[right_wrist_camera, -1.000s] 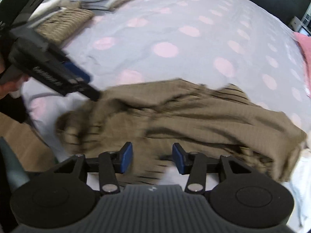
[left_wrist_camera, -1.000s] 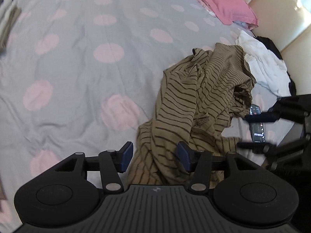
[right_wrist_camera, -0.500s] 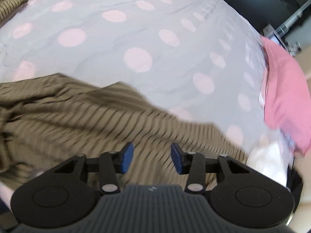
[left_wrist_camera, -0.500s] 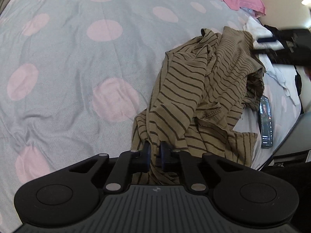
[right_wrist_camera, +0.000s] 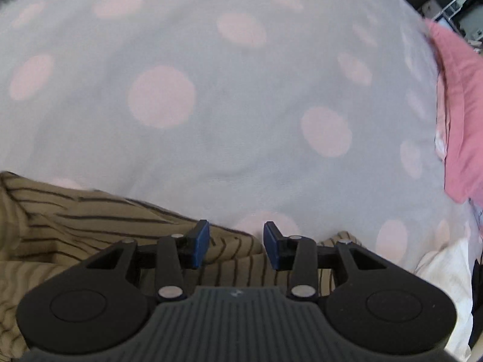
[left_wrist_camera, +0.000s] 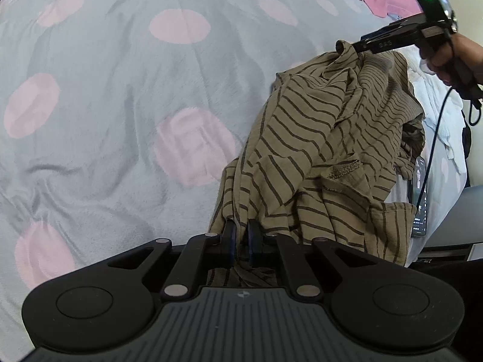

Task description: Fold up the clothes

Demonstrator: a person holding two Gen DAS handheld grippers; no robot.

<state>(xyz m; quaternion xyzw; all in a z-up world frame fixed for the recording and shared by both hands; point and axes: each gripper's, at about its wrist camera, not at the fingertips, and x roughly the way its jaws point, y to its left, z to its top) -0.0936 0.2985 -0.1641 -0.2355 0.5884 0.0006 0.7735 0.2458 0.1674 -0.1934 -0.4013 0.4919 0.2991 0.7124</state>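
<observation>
A crumpled tan shirt with dark stripes (left_wrist_camera: 326, 150) lies on the grey bedspread with pink dots (left_wrist_camera: 120, 90). My left gripper (left_wrist_camera: 240, 236) is shut on the shirt's near edge. My right gripper (right_wrist_camera: 235, 249) is open, its jaws above the shirt's far edge (right_wrist_camera: 120, 229), with striped cloth under and between them. In the left wrist view the right gripper (left_wrist_camera: 351, 49) reaches in from the upper right and touches the shirt's top fold.
A pink pillow (right_wrist_camera: 462, 114) lies at the bed's far right. White clothes (left_wrist_camera: 437, 96) lie beyond the shirt. A phone (left_wrist_camera: 419, 193) lies by the bed's edge, with a dark cable (left_wrist_camera: 434, 138) hanging over it.
My left gripper closed on the shirt's near edge and stays shut on it. My right gripper swung from the shirt's near side to its far edge, still open.
</observation>
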